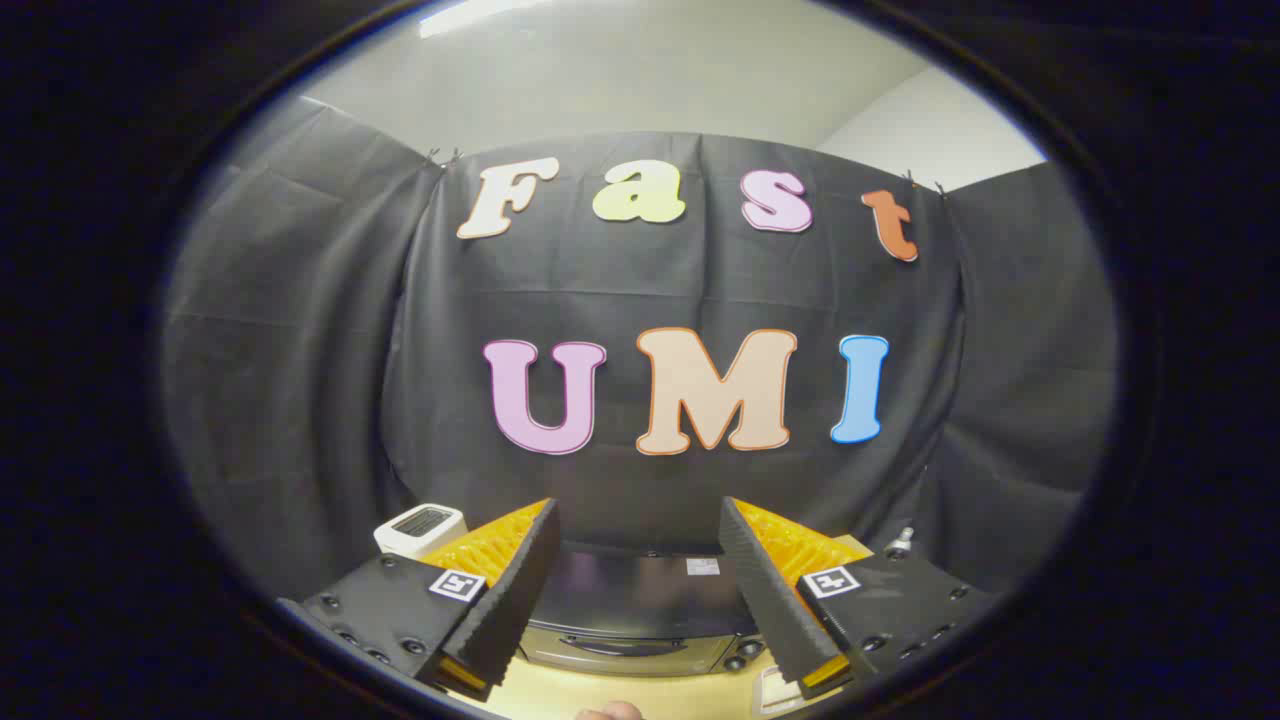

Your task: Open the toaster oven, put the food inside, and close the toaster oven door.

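Observation:
The toaster oven (pixel 640 620) stands ahead of and below my gripper (pixel 637 520), seen between the two fingers. I see its dark top and the silver front edge with a handle (pixel 620 647) and knobs (pixel 745 658); the door looks closed. My gripper hangs above it, open, with nothing between the fingers (pixel 510 590). A bit of something pale (pixel 610 712) shows on the table just before the oven; I cannot tell what it is.
A small white device (pixel 420 527) stands left of the oven, behind the left finger. The oven rests on a light wooden table (pixel 560 695). A small metal part (pixel 900 543) sticks up behind the right finger. Black cloth walls close in the booth.

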`<state>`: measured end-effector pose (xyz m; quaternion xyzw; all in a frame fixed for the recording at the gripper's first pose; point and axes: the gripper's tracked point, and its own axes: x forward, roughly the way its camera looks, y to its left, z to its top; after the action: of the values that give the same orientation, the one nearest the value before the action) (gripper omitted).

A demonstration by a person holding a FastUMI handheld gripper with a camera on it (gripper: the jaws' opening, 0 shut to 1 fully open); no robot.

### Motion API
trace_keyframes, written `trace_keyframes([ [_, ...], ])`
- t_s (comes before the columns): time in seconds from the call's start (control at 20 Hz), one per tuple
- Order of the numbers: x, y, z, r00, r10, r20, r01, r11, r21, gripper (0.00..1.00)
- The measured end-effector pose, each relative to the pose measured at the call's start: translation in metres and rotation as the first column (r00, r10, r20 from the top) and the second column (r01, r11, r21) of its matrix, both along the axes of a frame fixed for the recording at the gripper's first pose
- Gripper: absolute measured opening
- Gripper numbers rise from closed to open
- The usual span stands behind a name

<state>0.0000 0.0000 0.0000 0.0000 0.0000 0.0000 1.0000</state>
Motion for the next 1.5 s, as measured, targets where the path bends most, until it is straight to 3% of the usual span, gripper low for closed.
trace_keyframes([
  [0.45, 0.011, -0.005, -0.001, 1.0, -0.023, -0.009, 0.023, 1.0, 0.021, 0.99],
  [0.8, 0.015, -0.029, -0.002, 0.996, -0.086, -0.003, 0.086, 0.995, 0.051, 0.99],
  [1.5, 0.027, -0.018, -0.038, 0.997, -0.075, -0.028, 0.077, 0.995, 0.059, 0.99],
])
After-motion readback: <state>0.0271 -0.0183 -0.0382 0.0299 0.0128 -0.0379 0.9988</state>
